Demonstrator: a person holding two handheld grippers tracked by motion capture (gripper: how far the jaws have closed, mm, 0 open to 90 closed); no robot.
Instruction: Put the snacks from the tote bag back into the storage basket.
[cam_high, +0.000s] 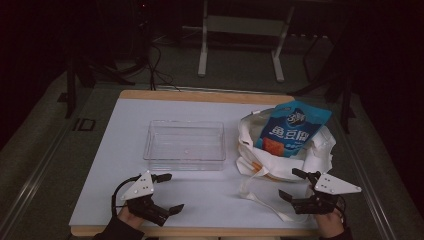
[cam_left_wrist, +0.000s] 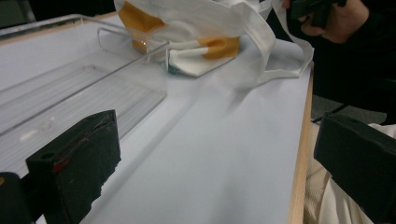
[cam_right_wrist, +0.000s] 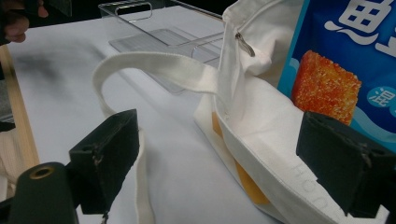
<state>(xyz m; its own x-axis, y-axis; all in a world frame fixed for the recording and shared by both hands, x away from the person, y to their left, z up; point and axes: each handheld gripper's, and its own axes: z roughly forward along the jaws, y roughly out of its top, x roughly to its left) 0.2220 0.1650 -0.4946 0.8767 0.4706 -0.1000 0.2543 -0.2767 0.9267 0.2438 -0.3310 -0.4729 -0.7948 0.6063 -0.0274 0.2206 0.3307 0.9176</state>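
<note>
Bag (cam_high: 280, 150) lies slumped on the surface (cam_high: 210, 200), right of the tray (cam_high: 184, 145), with a blue snack packet (cam_high: 292, 131) sticking out, probably for unpacking. Near the bag, right tool (cam_high: 299, 186) gapes empty by its strap (cam_high: 255, 192); left tool (cam_high: 165, 194) gapes empty below the tray.

High view overhead, gripper views low; shared table (cam_high: 210, 200)

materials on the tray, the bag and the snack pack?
Tray: clear rigid plastic, probably acrylic; see-through walls with glossy edges.
Bag: white woven cloth, likely canvas; matte, creased, stitched seams, floppy strap.
Snack pack: printed plastic film, blue; slight sheen, probably crinkly.
</note>
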